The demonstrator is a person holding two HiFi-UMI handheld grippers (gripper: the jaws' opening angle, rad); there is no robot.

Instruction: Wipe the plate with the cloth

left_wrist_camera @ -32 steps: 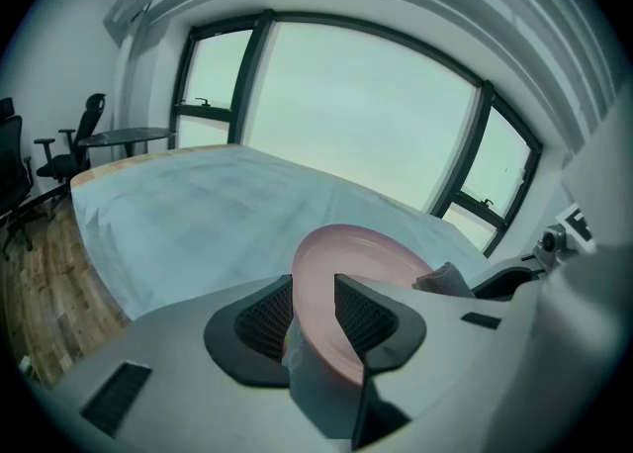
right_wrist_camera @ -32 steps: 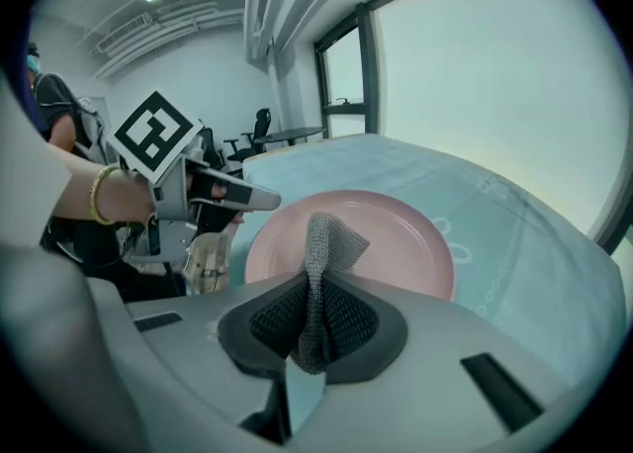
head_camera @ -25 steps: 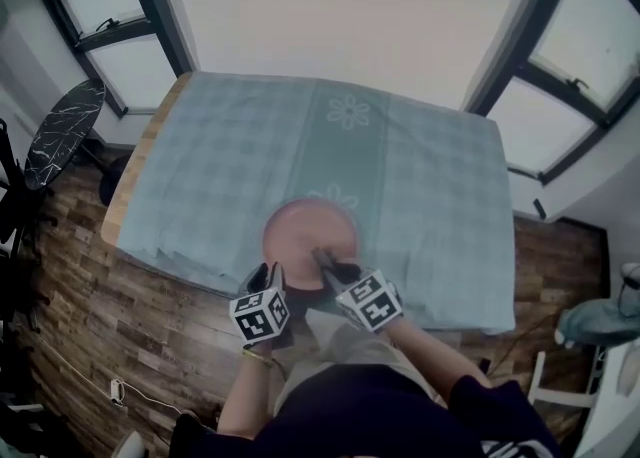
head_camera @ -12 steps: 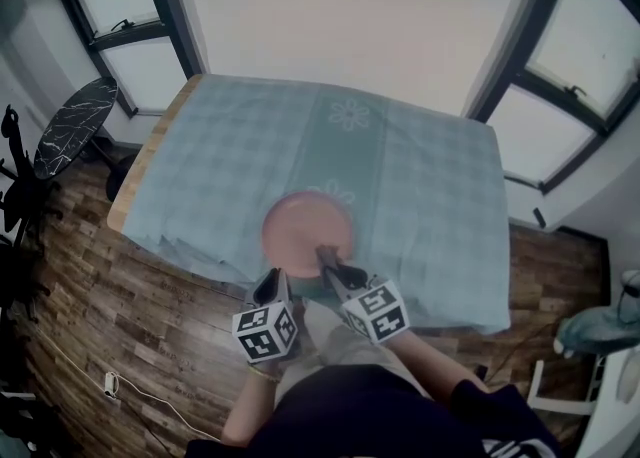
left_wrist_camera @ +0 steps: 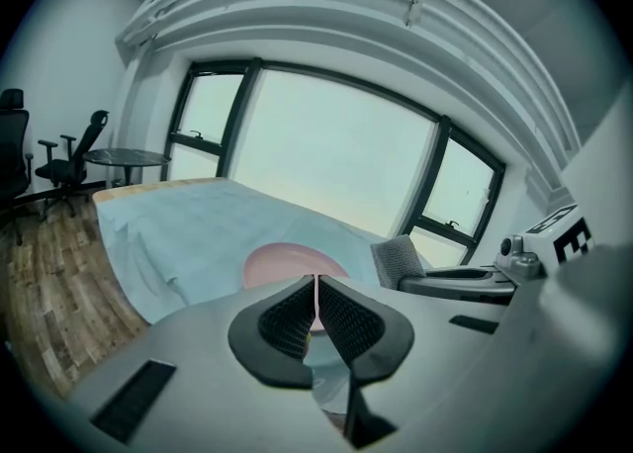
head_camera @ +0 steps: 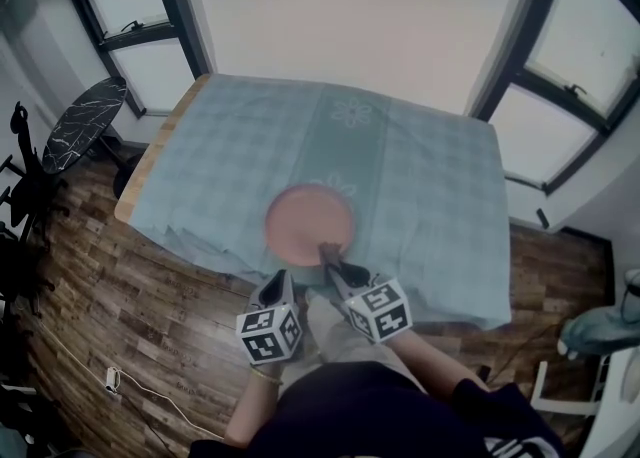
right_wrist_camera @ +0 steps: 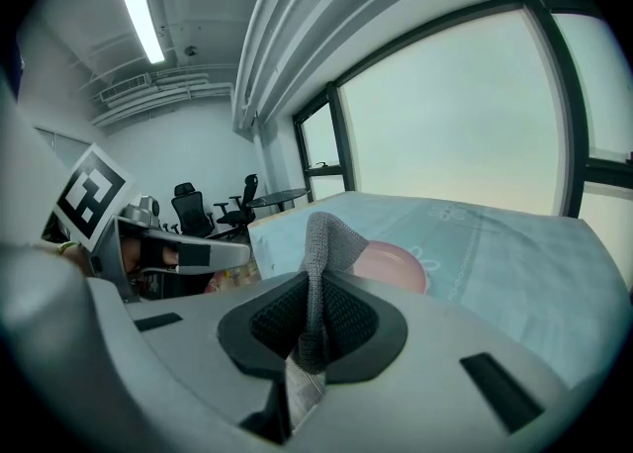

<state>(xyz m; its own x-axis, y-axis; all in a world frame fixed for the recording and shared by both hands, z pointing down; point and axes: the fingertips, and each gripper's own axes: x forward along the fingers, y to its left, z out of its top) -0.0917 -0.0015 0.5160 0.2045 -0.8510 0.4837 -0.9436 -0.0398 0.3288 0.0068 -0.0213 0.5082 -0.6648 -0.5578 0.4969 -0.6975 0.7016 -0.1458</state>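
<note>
Fingers (left_wrist_camera: 287,322) of the left gripper (left_wrist_camera: 316,281) had just closed together, empty, and drawn back off the plate (head_camera: 308,223); the right gripper (right_wrist_camera: 318,283) pinched the cloth (right_wrist_camera: 322,238).

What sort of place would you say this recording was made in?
Most likely an office room, not a home kitchen: swivel office chairs stand by a round dark table, tall dark-framed windows line the walls, and a fluorescent strip light runs along the ceiling.
</note>
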